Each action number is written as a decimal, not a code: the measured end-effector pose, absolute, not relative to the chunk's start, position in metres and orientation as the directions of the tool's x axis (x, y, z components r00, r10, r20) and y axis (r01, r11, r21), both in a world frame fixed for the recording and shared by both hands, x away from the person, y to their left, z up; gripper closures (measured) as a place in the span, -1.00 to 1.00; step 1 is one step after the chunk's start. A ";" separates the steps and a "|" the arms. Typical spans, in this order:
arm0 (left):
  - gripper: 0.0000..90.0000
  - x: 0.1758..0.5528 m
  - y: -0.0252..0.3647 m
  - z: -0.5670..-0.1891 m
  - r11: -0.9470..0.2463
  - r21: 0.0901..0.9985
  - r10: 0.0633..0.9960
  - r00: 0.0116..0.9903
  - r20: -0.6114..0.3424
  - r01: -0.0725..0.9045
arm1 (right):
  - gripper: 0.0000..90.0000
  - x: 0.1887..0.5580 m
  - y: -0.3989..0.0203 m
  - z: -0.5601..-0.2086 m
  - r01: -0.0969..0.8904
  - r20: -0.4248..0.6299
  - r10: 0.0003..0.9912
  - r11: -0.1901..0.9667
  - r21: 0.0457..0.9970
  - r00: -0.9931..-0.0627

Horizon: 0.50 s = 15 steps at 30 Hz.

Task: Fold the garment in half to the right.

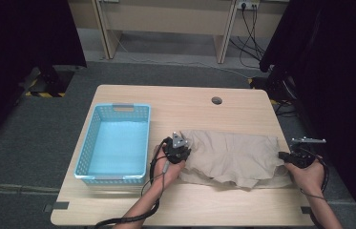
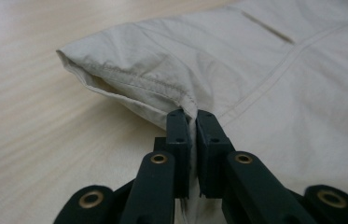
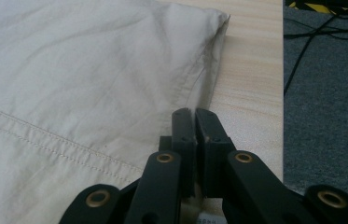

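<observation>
I see the beige cloth [image 1: 233,157] lying on the table [image 1: 185,200] right of the blue basket [image 1: 114,143], with my left gripper [image 2: 193,114] and right gripper [image 3: 194,112] each pinching 1 edge.

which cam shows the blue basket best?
High view: the whole blue basket sits on the table, left of the beige cloth. The left and right gripper views look along shut tongs onto the cloth instead.
</observation>
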<state>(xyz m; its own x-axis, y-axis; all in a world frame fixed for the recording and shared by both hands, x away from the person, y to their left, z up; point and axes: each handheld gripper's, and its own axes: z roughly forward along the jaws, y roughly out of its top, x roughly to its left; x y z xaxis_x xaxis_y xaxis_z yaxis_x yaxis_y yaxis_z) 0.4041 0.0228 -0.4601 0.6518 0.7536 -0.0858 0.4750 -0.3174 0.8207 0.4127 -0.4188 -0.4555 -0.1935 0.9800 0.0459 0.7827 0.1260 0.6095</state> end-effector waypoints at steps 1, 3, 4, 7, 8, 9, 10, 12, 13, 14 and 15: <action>0.90 0.404 0.023 -0.460 -0.317 0.821 0.754 0.652 -0.086 0.475 | 0.94 0.413 -0.419 -0.456 0.781 0.044 0.980 0.128 0.611 -0.195; 0.90 0.402 0.022 -0.447 -0.307 0.841 0.747 0.660 -0.077 0.445 | 0.94 0.413 -0.418 -0.456 0.778 0.040 0.979 0.134 0.613 -0.201; 0.90 0.402 0.022 -0.447 -0.307 0.841 0.747 0.660 -0.077 0.445 | 0.94 0.413 -0.418 -0.456 0.778 0.040 0.979 0.135 0.614 -0.202; 0.90 0.400 0.019 -0.430 -0.306 0.863 0.736 0.675 -0.054 0.402 | 0.94 0.414 -0.416 -0.456 0.776 0.037 0.978 0.140 0.615 -0.206; 0.90 0.400 0.017 -0.426 -0.301 0.869 0.735 0.676 -0.052 0.394 | 0.94 0.415 -0.415 -0.456 0.775 0.034 0.978 0.143 0.616 -0.207; 0.90 0.400 0.017 -0.422 -0.300 0.873 0.734 0.678 -0.046 0.384 | 0.94 0.415 -0.414 -0.456 0.778 0.045 0.979 0.131 0.614 -0.200; 0.90 0.400 0.016 -0.419 -0.303 0.877 0.732 0.681 -0.037 0.373 | 0.94 0.415 -0.413 -0.456 0.779 0.045 0.978 0.133 0.613 -0.202; 0.90 0.399 0.014 -0.413 -0.302 0.884 0.730 0.683 -0.027 0.358 | 0.94 0.416 -0.411 -0.456 0.778 0.045 0.977 0.136 0.614 -0.207; 0.90 0.399 0.013 -0.410 -0.301 0.886 0.729 0.684 -0.023 0.351 | 0.94 0.416 -0.410 -0.456 0.777 0.045 0.977 0.138 0.615 -0.208; 0.90 0.399 0.013 -0.407 -0.307 0.888 0.727 0.687 -0.015 0.344 | 0.94 0.416 -0.409 -0.456 0.776 0.045 0.977 0.139 0.615 -0.211; 0.90 0.399 0.012 -0.405 -0.311 0.889 0.726 0.688 -0.007 0.337 | 0.94 0.417 -0.408 -0.456 0.776 0.045 0.976 0.140 0.615 -0.212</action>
<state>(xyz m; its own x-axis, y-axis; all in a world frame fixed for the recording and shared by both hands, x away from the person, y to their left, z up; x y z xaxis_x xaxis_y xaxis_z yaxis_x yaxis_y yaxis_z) 0.3994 0.0119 -0.4053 0.6881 0.7255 -0.0074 0.3374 -0.3109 0.8885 0.4165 -0.4083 -0.4562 -0.2122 0.9762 0.0454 0.7762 0.1402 0.6147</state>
